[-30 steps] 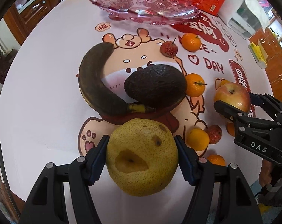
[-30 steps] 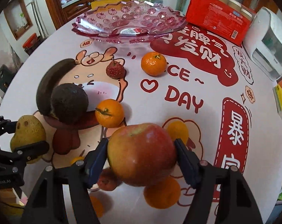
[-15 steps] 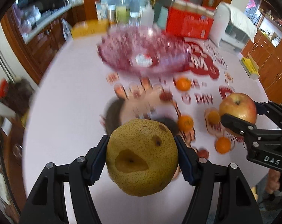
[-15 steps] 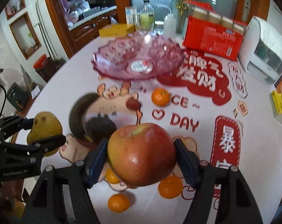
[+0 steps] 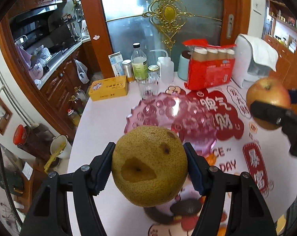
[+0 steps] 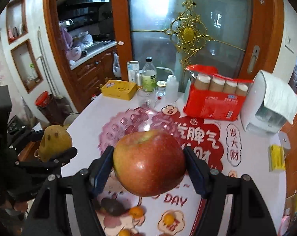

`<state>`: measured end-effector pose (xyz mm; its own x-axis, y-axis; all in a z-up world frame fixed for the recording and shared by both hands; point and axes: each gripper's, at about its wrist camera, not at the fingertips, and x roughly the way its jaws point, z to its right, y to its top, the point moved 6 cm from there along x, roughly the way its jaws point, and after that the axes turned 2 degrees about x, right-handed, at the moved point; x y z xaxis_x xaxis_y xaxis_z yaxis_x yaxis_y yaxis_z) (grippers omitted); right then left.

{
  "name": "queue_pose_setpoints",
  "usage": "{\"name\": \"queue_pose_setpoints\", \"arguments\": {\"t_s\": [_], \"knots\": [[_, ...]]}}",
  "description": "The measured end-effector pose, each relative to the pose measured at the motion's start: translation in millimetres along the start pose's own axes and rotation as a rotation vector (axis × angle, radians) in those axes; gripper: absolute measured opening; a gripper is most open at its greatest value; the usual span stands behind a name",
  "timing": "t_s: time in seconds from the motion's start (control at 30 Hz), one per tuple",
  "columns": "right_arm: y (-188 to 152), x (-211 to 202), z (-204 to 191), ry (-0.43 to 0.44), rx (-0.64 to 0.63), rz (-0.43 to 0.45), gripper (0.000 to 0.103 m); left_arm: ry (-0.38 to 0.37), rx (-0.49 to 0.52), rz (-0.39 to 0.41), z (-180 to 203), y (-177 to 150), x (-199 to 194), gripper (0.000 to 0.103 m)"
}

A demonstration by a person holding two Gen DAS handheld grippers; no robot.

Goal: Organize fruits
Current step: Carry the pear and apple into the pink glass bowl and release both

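My left gripper is shut on a speckled yellow pear, held high above the table. My right gripper is shut on a red apple, also lifted. Each view shows the other load: the apple at the right edge, the pear at the left. Beyond both fruits lies a pink glass fruit plate, also seen as the plate in the right wrist view. Below, on the printed tablecloth, lie a dark avocado and small oranges; the avocado shows under the pear.
At the table's far edge stand a yellow box, bottles and jars, a red pack of cups and a white appliance with a cloth. Kitchen cabinets and a floor pot sit off the left edge.
Both grippers rose well above the table and tilted up, each keeping its fruit. The table fruits dropped to the bottom of the views; the plate and the room behind came in.
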<state>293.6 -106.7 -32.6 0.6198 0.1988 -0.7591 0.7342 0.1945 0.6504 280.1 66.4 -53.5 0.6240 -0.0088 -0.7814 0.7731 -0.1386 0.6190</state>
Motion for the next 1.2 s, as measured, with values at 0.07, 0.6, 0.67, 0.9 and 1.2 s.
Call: {"name": "queue_pose_setpoints", "arguments": {"t_s": [0.07, 0.6, 0.67, 0.9, 1.2], "knots": [[7.0, 19.0, 0.7, -0.006, -0.002, -0.015, 0.071, -0.003, -0.016, -0.007, -1.7, 8.8, 13.3, 0.067], [-45.1, 189.8, 23.6, -0.021, 0.026, -0.231, 0.071, 0.016, -0.074, -0.169, 4.7, -1.7, 170.4, 0.067], [-51.1, 203.0, 23.2, -0.021, 0.020, -0.245, 0.071, 0.018, -0.074, -0.186, 5.0, -5.3, 182.8, 0.067], [-66.8, 236.8, 20.0, -0.026, -0.019, -0.299, 0.072, 0.025, -0.083, -0.235, 5.9, -17.8, 214.5, 0.068], [-60.6, 233.5, 5.0, 0.014, -0.053, -0.240, 0.077, 0.010, -0.108, -0.197, 5.5, -14.0, 210.3, 0.091]]}}
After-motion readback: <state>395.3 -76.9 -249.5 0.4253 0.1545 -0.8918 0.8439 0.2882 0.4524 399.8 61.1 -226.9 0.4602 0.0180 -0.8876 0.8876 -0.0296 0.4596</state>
